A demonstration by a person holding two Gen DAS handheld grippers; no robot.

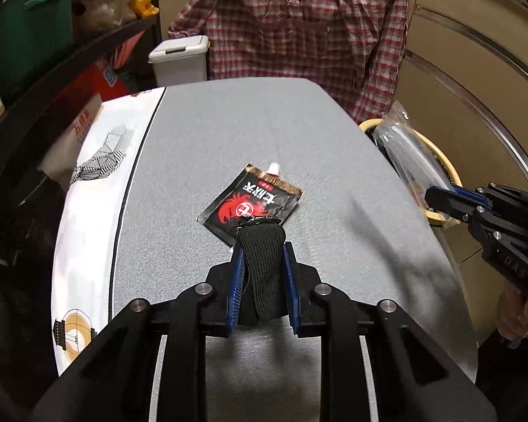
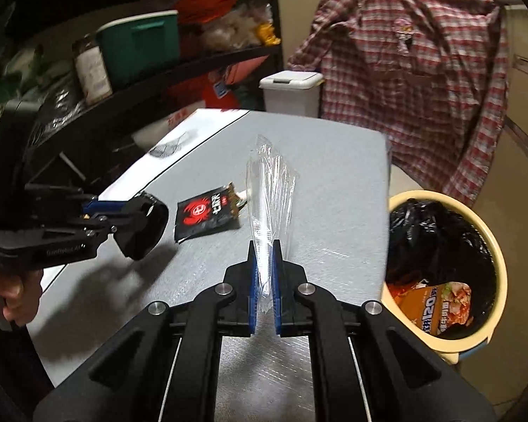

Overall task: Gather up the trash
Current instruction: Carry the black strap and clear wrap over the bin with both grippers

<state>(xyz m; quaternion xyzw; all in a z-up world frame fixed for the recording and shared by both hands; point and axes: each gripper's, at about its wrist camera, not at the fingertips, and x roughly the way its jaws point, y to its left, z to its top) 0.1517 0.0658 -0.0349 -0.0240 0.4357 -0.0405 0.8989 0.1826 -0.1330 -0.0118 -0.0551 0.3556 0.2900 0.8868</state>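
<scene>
My left gripper (image 1: 262, 246) is shut on a black woven strap (image 1: 262, 267), held a little above the grey table (image 1: 228, 133). Just beyond the strap's end lies a black and red drink pouch (image 1: 250, 200) with a white spout, flat on the table. My right gripper (image 2: 264, 256) is shut on a clear crinkled plastic wrapper (image 2: 269, 190) that sticks up past the fingertips. In the left wrist view the right gripper (image 1: 436, 198) shows at the right table edge with the wrapper (image 1: 404, 147) over the bin. In the right wrist view the left gripper (image 2: 137, 214) hovers left of the pouch (image 2: 207, 214).
A cream bin with a black liner (image 2: 447, 246) stands off the table's right edge and holds an orange food packet (image 2: 436, 306). A plaid shirt (image 2: 415, 81) hangs behind. A white lidded bin (image 2: 292, 95) and cluttered dark shelves (image 2: 130, 63) stand at the back left.
</scene>
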